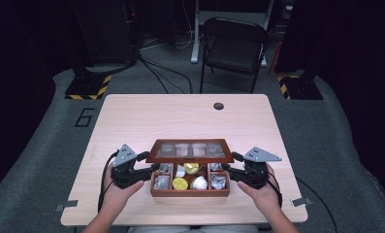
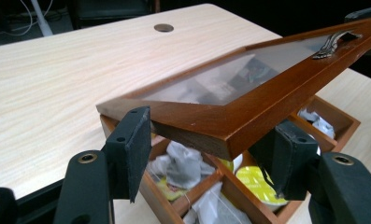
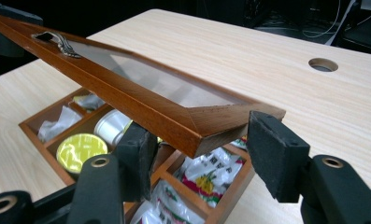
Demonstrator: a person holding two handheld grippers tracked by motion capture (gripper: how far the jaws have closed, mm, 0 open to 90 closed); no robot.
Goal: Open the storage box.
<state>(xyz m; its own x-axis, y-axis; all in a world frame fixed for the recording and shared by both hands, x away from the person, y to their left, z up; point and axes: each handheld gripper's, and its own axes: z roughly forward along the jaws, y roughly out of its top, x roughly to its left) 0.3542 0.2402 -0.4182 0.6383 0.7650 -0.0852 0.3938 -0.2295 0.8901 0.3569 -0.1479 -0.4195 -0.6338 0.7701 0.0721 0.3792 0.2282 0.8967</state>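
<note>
Glass-paned lid [image 1: 192, 151] of wooden tea box [image 1: 190, 190] half raised, near table [image 1: 132, 121] edge. Left tongs [image 1: 150, 169] pinch lid's left corner, right tongs [image 1: 230, 167] its right corner: two-point grip keeps hinged lid level.

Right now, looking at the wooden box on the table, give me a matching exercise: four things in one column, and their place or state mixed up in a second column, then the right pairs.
Things
1. lid
2. yellow-topped capsule
3. left tongs
4. hole in the table

Place or state
A. far side of the table, beyond the box
B. at the lid's left front corner
C. lying in a middle compartment
D. tilted up, front edge raised, glass panes

Pairs: 1-D, 2-C, 3-B, 4-A
</note>
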